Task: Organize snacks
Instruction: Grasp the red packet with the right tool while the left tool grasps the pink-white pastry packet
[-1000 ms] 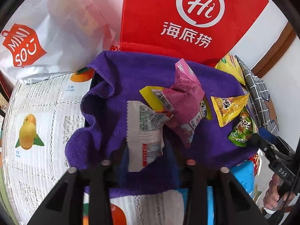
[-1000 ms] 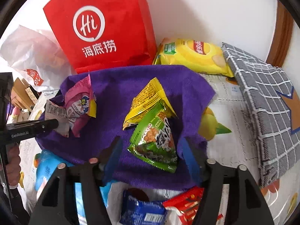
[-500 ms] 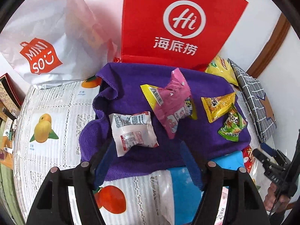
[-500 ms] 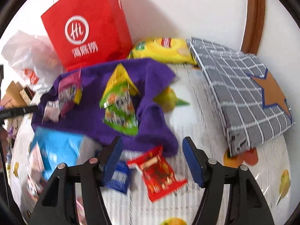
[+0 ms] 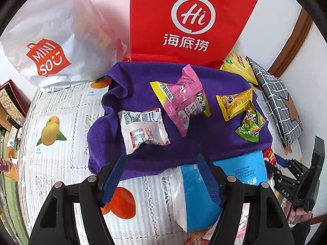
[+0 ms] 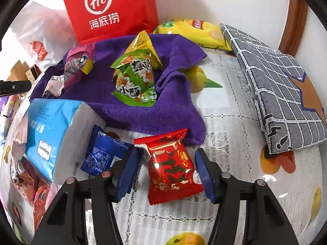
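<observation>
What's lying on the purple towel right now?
On the purple towel: white packet, pink packet over a yellow one, orange-yellow packet, green packet. Anything beneath is hidden.

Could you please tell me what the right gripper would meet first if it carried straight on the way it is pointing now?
Most likely the red snack packet lying between the right gripper's closing jaws, on the tablecloth.

a home, by the look of it: the worktop (image 6: 235,94) wears a lace-and-fruit plastic cloth against a white wall, with shopping bags (image 5: 184,20), a checked cushion (image 6: 286,94) and loose snacks (image 6: 171,167) strewn about.
</observation>
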A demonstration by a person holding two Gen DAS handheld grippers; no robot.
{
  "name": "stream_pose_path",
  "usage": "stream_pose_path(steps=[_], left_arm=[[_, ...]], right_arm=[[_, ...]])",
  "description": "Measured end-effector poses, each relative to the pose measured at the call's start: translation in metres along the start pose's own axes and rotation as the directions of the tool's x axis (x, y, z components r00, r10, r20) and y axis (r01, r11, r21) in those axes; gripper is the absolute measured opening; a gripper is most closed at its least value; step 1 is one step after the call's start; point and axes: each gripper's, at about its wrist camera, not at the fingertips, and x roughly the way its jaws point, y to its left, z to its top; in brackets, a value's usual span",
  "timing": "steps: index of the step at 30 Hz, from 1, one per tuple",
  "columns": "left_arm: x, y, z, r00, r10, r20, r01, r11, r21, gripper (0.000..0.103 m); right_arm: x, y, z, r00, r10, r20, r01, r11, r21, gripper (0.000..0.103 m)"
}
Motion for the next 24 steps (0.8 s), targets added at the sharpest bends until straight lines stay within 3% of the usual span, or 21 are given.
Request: stream_pose_path(steps=[1, 9, 15, 20, 24], left_arm=[[-0.001, 0.000, -0.001, 1.000, -0.002, 0.001, 0.002, 1.000, 0.001, 0.071], [-0.018, -0.012, -0.020, 0.999, -0.040, 0.015, 0.040, 0.999, 0.027, 0.071], [-0.026, -0.042, -0.041, 0.990, -0.143, 0.000, 0.143, 0.986, 0.081, 0.071], [-0.023, -0.070, -0.056, 0.988, -0.155, -0.025, 0.157, 0.975, 0.155, 0.071], [-0.016, -0.083, -0.067, 0.992, -0.120, -0.046, 0.127, 0.972, 0.198, 0.071]], right_arm=[[0.000, 0.000, -0.001, 1.000, 0.005, -0.004, -0.005, 1.000, 0.001, 0.038], [-0.021, -0.002, -0.009, 1.000, -0.004, 0.010, 0.004, 0.999, 0.036, 0.038], [-0.049, -0.003, -0.019, 0.999, -0.033, 0.036, 0.030, 0.997, 0.070, 0.038], [-0.068, -0.008, -0.035, 0.998, -0.051, 0.045, 0.046, 0.994, 0.099, 0.038], [-0.081, -0.016, -0.051, 0.997, -0.061, 0.046, 0.055, 0.991, 0.124, 0.038]])
